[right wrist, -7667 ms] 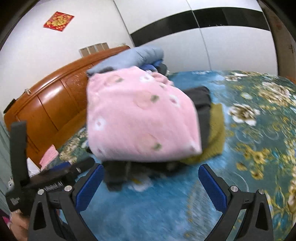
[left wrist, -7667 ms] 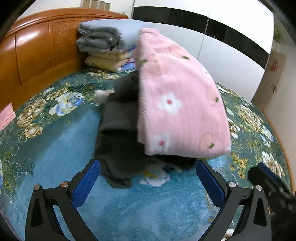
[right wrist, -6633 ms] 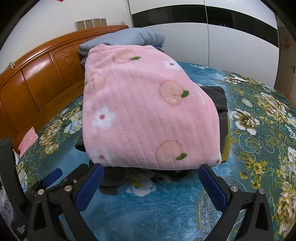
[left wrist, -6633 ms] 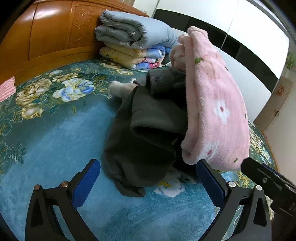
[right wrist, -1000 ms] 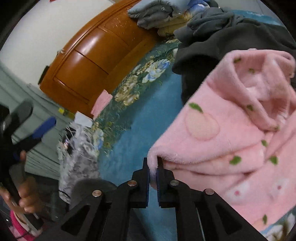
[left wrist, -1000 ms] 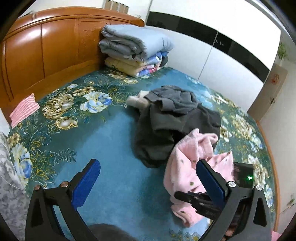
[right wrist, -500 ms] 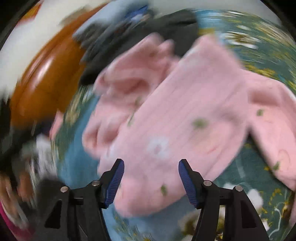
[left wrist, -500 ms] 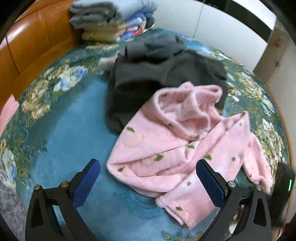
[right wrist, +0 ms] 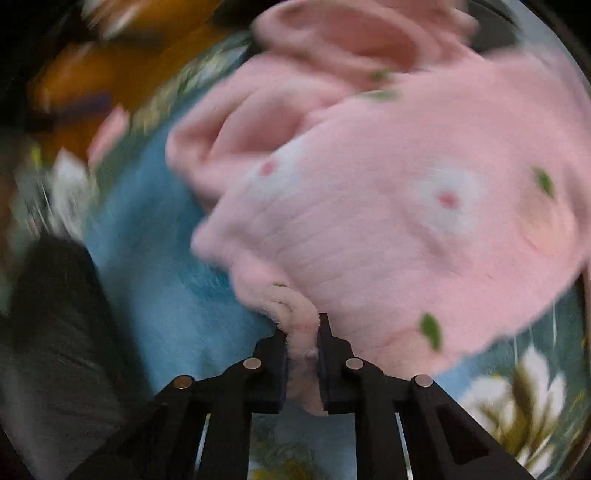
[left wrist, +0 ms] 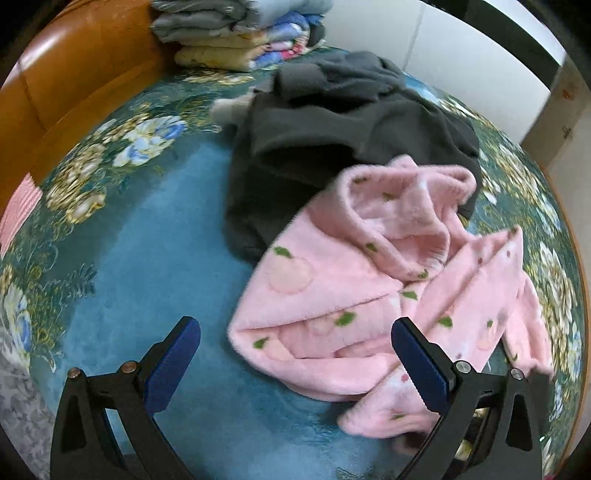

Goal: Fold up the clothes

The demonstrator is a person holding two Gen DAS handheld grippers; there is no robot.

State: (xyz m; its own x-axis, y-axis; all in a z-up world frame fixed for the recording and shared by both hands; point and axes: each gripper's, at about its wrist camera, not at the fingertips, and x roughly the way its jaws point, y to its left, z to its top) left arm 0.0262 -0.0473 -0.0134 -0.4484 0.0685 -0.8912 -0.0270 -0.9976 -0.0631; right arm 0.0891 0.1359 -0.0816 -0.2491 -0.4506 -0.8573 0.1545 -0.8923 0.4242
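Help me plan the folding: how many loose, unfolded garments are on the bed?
2: the pink fleece garment lies crumpled nearest the grippers, and the dark grey garment sits heaped behind it, partly under it. More could be hidden beneath.

Open bed (left wrist: 155, 251): bare teal cover left of the clothes, room to pass
Left hand-held gripper (left wrist: 295, 354): jaws wide, nothing between the pads, pink top's near edge just ahead
Pink top (left wrist: 362, 295): crumpled, fills the near right side
Dark garment (left wrist: 332, 140): heaped behind the pink top, touching it, blocks the middle
Quilts (left wrist: 229, 33): stacked at the far headboard (left wrist: 74, 74)
Right side: pink fleece (right wrist: 388, 184) crowds the view, a fold pinched in the right hand-held gripper (right wrist: 301, 336)
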